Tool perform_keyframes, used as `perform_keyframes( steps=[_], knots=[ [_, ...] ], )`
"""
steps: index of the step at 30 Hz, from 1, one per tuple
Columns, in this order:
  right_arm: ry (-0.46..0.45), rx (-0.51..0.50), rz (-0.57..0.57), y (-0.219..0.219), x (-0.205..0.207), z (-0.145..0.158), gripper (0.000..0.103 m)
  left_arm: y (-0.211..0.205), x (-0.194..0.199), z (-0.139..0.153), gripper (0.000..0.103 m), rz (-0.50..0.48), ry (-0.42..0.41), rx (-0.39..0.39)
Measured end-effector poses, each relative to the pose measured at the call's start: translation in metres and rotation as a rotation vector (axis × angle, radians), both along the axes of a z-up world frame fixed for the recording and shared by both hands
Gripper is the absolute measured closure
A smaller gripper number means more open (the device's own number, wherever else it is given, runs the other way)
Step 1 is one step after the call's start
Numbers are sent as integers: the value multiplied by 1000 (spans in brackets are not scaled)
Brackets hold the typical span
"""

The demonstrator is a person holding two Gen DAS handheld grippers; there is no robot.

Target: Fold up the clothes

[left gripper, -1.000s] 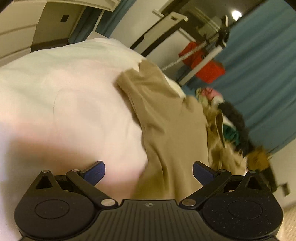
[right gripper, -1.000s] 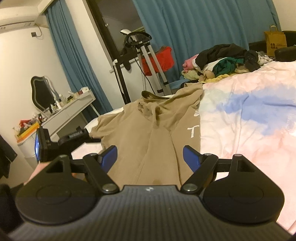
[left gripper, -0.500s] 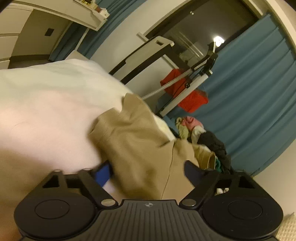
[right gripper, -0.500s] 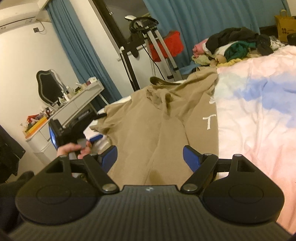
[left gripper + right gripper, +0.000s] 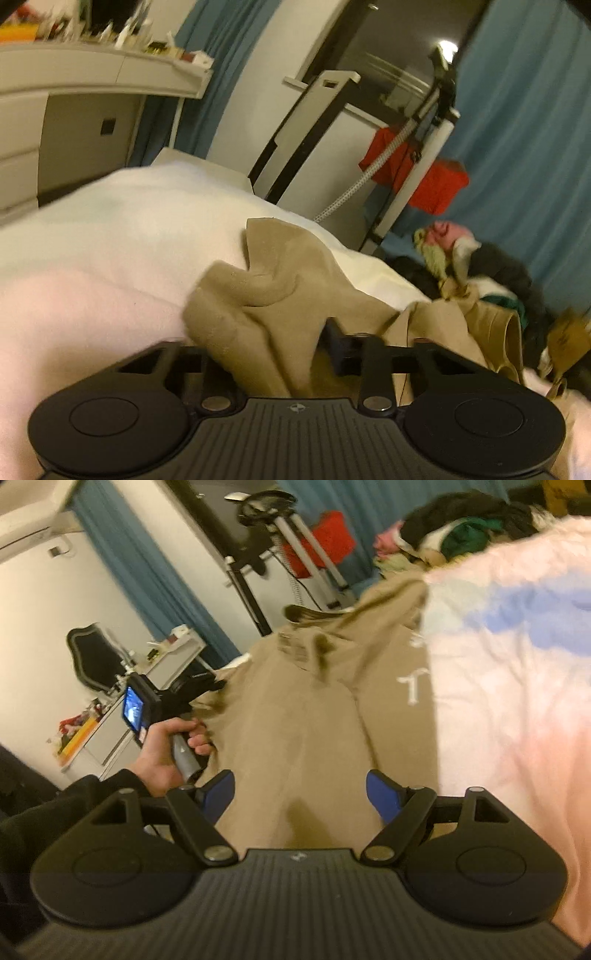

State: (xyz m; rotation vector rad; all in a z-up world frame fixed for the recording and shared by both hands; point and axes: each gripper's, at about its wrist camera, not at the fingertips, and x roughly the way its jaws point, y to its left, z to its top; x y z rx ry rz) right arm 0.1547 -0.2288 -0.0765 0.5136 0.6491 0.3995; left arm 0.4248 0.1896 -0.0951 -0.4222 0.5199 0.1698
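Observation:
A tan shirt (image 5: 295, 720) with white lettering lies spread lengthwise on the pale pink bedcover (image 5: 517, 701). In the left wrist view its sleeve end (image 5: 280, 295) is bunched up between the jaws of my left gripper (image 5: 280, 343), which are closing on the cloth; the left finger is hidden under the fabric. The right wrist view shows that left gripper (image 5: 210, 686) at the shirt's left edge, held by a hand (image 5: 162, 746). My right gripper (image 5: 299, 794) hovers open over the shirt's near end, its blue pads apart with cloth below them.
A heap of mixed clothes (image 5: 461, 528) sits at the far end of the bed. A metal stand with red cloth (image 5: 417, 177) rises beyond the bed's edge. A white dresser (image 5: 74, 92) with clutter stands to the left. Blue curtains hang behind.
My left gripper slid onto the sleeve and its jaws came together on the cloth, bunching it up. My right gripper dropped a little lower over the shirt's near end, still open.

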Motion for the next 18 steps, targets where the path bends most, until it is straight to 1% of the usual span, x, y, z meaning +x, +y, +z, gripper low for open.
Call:
perform_keyframes(
  steps=[1,4,7,9,13,16,18],
  knots=[
    [0,-2,-8,-2,-1,1,22,-6,0,4,93,-4,13,43],
    [-26,-39,-31,-7,-5,8,22,-28,-9,26,98,-29,14,174],
    [-76,-81,-68,-16,-10,21,22,-58,-23,56,100,-65,-37,260],
    [-91,-70,-100,-27,-14,26,22,-88,-25,76,100,-103,-80,325],
    [-81,-22,-150,-47,-20,29,22,-168,-36,113,100,-242,-164,475],
    [-95,-21,-187,-57,-27,32,22,-236,-49,124,100,-387,-203,533],
    [-110,-29,-216,-66,-32,36,22,-281,-57,121,100,-473,-211,566]
  ],
)
